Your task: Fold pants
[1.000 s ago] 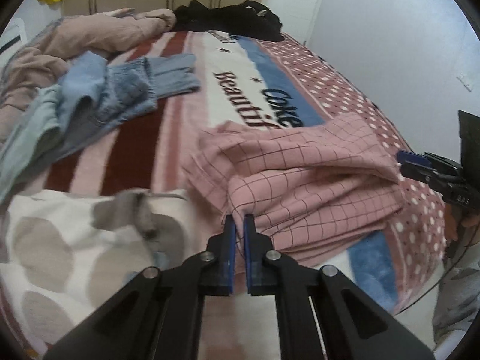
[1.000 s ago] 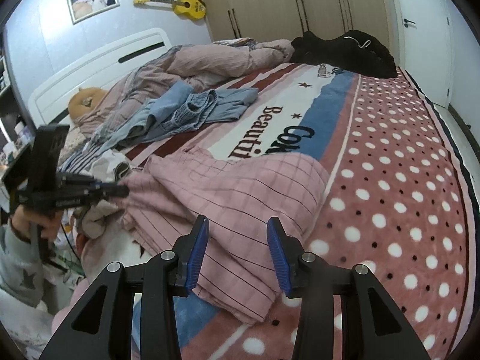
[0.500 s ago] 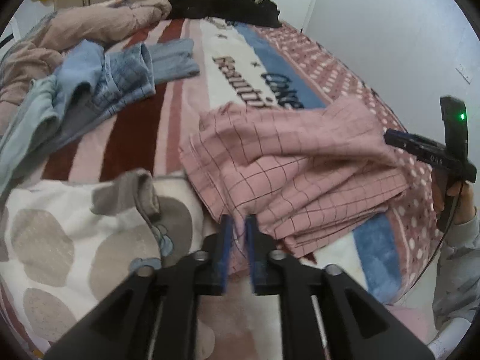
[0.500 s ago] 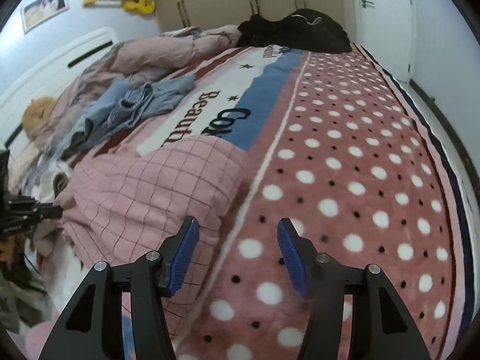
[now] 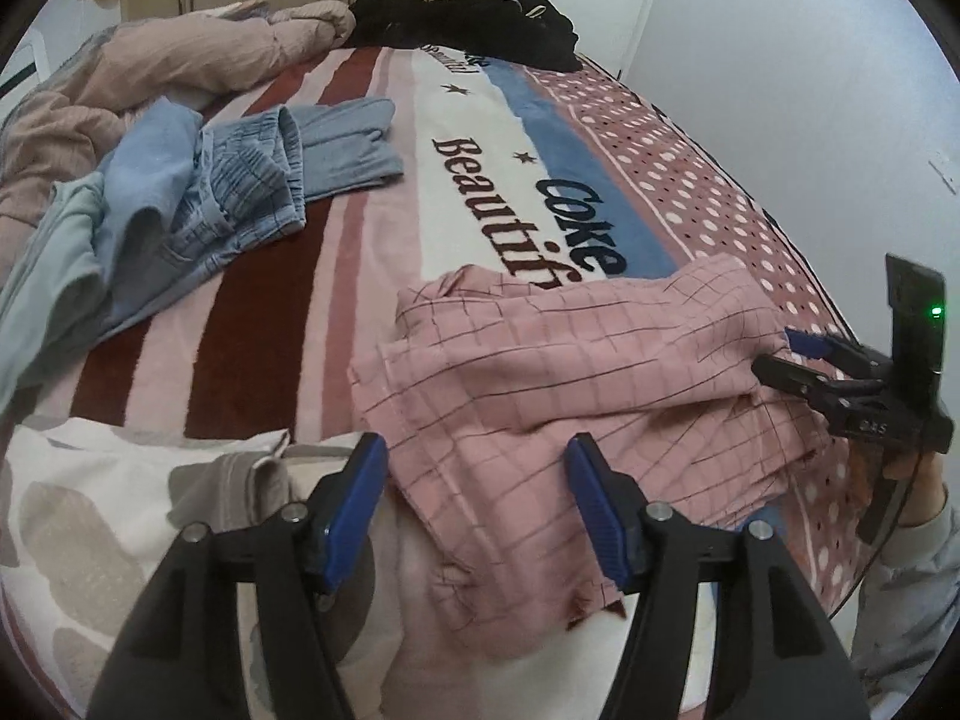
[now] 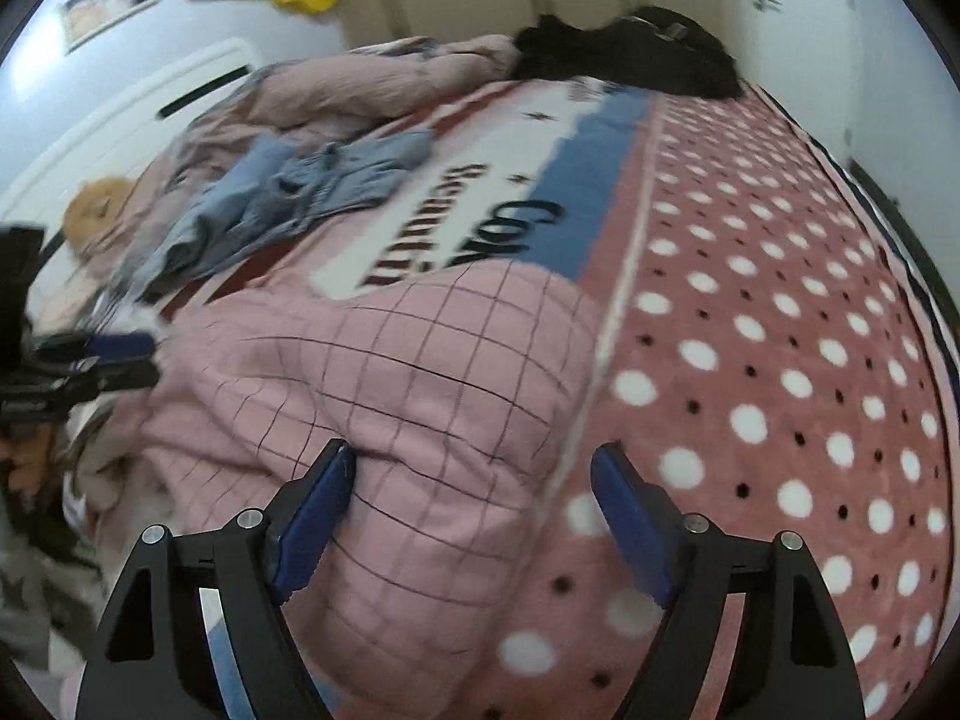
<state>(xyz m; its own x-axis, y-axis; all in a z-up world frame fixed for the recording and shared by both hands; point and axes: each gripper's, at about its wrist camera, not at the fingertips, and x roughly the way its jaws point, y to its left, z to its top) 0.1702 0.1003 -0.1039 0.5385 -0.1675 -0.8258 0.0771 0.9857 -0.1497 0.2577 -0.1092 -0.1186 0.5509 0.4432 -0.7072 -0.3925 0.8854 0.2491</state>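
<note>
Jaws of both my grippers are opening around the edges of the folded pink checked pants (image 5: 576, 372) on the bed (image 5: 372, 276), pinching nothing.

My left gripper (image 5: 474, 498) has the pants' near-left edge between its blue pads; my right gripper (image 6: 474, 510) has their opposite end beside its left pad. The pants run lengthwise between the two, just below the blanket's printed lettering (image 5: 528, 210). Neither hand looks clearly nearer.

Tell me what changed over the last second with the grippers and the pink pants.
The left gripper let go of the pink pants; its jaws are opening over the near edge. The right gripper dropped toward the far end, jaws also opening, nothing pinched. The pants stay folded; the blue clothes are unmoved.
</note>
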